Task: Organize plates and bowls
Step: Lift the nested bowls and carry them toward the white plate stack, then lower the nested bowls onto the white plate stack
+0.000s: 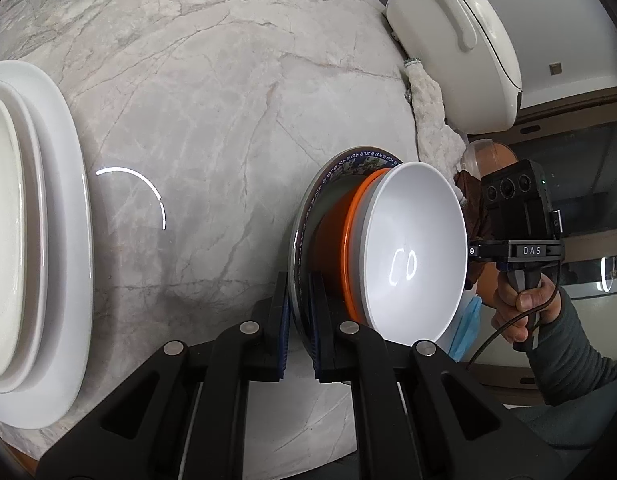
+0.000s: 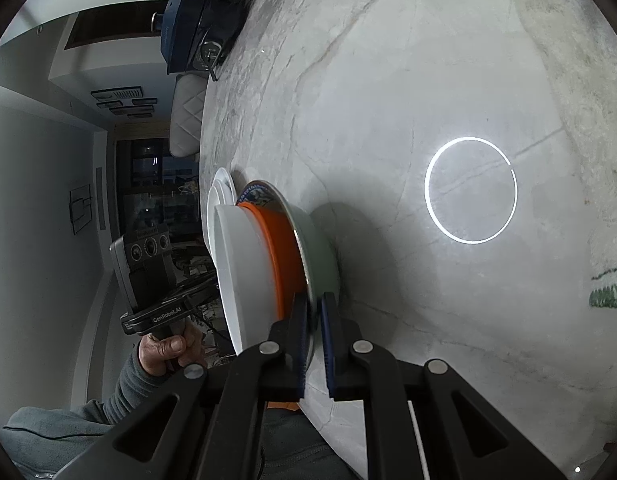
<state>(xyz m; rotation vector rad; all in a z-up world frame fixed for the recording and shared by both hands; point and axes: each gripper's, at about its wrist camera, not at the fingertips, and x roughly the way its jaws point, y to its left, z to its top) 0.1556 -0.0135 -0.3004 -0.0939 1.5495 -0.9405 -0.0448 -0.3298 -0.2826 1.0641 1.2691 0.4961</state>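
Already much looks sorted: a white bowl sits in an orange bowl on a patterned plate whose rim both the left gripper and right gripper clamp, leaving only its move toward the white plates at far left on the marble table.

left tool clamped, right tool clamped
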